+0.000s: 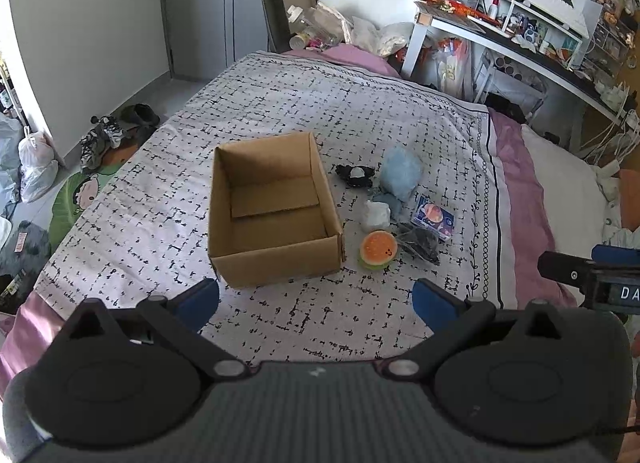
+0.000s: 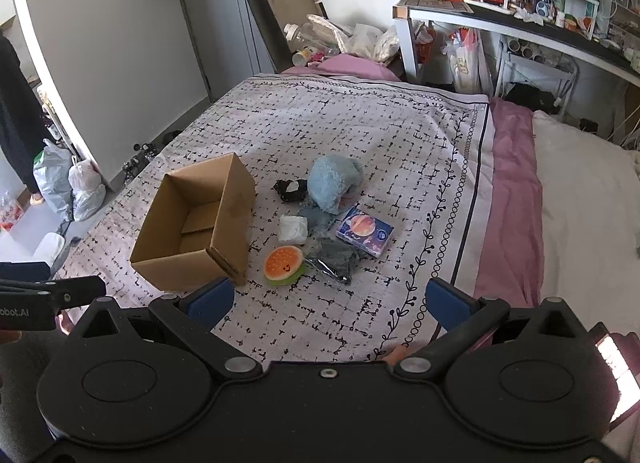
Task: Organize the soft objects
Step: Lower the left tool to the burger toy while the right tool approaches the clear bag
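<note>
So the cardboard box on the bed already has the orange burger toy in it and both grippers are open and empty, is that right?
Not quite. The cardboard box is empty; the orange burger toy lies on the bedspread just beside the box, as the right wrist view shows. The rest holds: the left gripper and right gripper both have their jaws open and hold nothing.

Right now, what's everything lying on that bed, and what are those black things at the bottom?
Cardboard box: one, brown, open and empty, left of the pile.
Burger-shaped squishy: one, orange and green, nearest the box.
White soft lump: one, behind the burger.
Fluffy plush: one, light blue, at the back.
Black-and-white plush: one, left of the blue plush.
Dark packet: one, grey, right of the burger.
Printed pack: one, purple-blue, rightmost.
Bedspread: one, white with black marks.
Left gripper: open, empty.
Right gripper: open, empty.
</note>
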Available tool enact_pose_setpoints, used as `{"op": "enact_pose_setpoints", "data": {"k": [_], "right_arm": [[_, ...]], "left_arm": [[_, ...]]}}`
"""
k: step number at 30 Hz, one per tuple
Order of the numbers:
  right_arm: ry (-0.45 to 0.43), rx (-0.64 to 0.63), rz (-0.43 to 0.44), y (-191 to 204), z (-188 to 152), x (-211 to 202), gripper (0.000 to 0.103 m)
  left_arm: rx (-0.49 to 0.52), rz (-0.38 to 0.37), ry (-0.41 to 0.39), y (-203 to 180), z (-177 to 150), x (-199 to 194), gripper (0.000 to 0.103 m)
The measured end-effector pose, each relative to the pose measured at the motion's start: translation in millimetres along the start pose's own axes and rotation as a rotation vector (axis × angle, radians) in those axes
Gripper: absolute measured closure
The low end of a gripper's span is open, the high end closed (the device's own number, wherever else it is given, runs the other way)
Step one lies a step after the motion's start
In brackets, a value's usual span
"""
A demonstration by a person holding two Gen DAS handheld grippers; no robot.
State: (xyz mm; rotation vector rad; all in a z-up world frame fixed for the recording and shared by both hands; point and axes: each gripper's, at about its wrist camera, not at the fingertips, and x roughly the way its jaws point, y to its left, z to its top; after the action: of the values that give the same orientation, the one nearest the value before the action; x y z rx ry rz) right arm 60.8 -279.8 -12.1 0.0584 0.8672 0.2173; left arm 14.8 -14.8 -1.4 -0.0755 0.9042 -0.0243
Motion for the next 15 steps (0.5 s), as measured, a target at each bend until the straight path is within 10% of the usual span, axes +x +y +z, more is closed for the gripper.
{"op": "enact_pose_setpoints", "data": {"k": [15], "right_arm": [[0.038,0.069,0.036,-27,13,41,0.004]], "left_arm": [[-0.003,-0.027,0.049,-17,17,41,0.003]]}}
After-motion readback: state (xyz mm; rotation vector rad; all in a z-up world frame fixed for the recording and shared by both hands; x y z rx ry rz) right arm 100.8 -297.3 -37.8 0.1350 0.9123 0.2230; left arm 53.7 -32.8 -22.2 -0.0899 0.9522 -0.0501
